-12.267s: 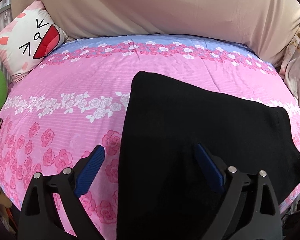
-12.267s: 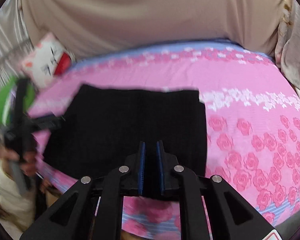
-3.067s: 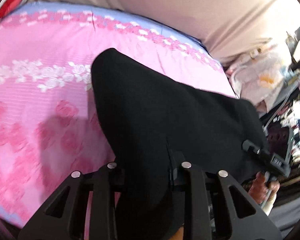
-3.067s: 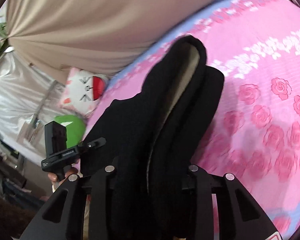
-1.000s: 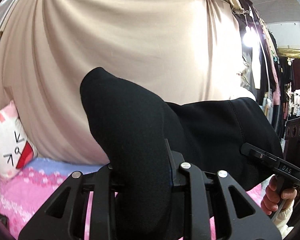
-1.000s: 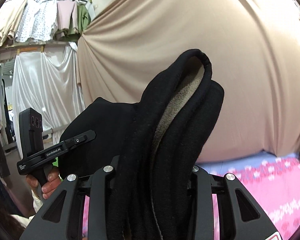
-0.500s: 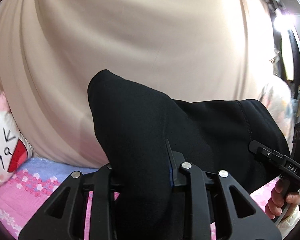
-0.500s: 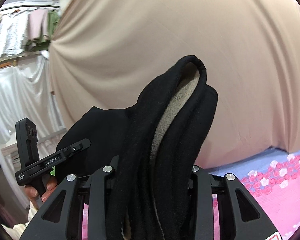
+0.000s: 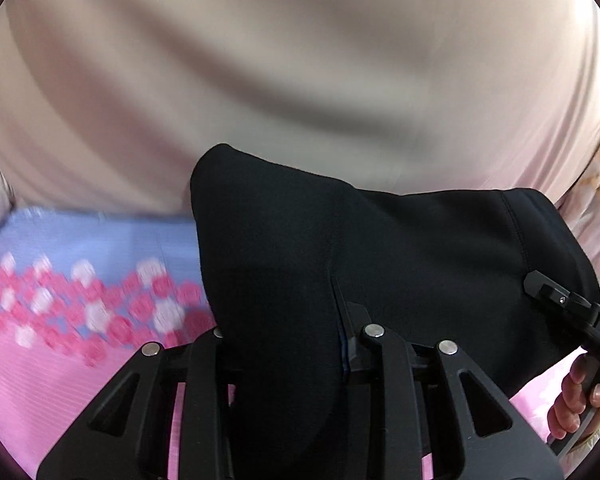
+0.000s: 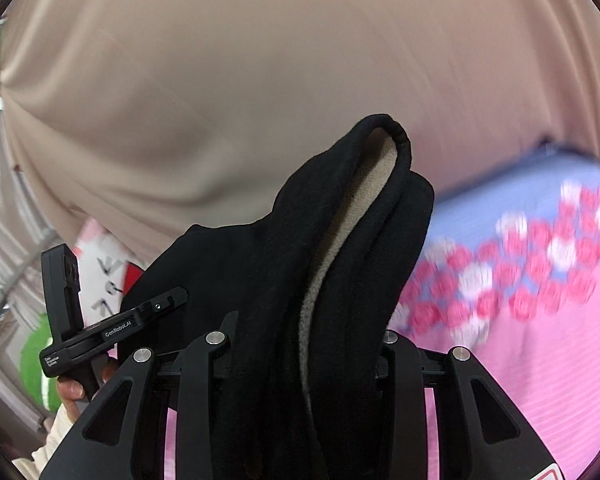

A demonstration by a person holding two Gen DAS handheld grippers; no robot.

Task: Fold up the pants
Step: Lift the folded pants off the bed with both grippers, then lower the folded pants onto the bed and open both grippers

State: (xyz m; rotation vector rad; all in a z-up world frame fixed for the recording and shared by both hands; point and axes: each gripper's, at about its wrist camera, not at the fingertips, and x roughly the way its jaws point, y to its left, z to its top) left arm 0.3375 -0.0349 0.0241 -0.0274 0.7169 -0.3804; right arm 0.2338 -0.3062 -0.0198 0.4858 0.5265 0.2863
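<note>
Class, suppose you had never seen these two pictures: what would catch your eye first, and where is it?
The black pants fill the middle, bunched and clamped in the left gripper and the right gripper, with a pale fleecy lining showing on the right side. Below lies the pink rose-patterned bedsheet, and behind hangs a beige curtain.

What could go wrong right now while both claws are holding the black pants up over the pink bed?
The right claw grips a thick bunch of the black pants with the pale lining showing, so layers could slide apart and spoil the fold. The left claw pinches a rounded bulge of the pants, which might slip loose. With cloth stretched between both claws above the floral sheet, uneven lowering could leave it landing creased or skewed.
</note>
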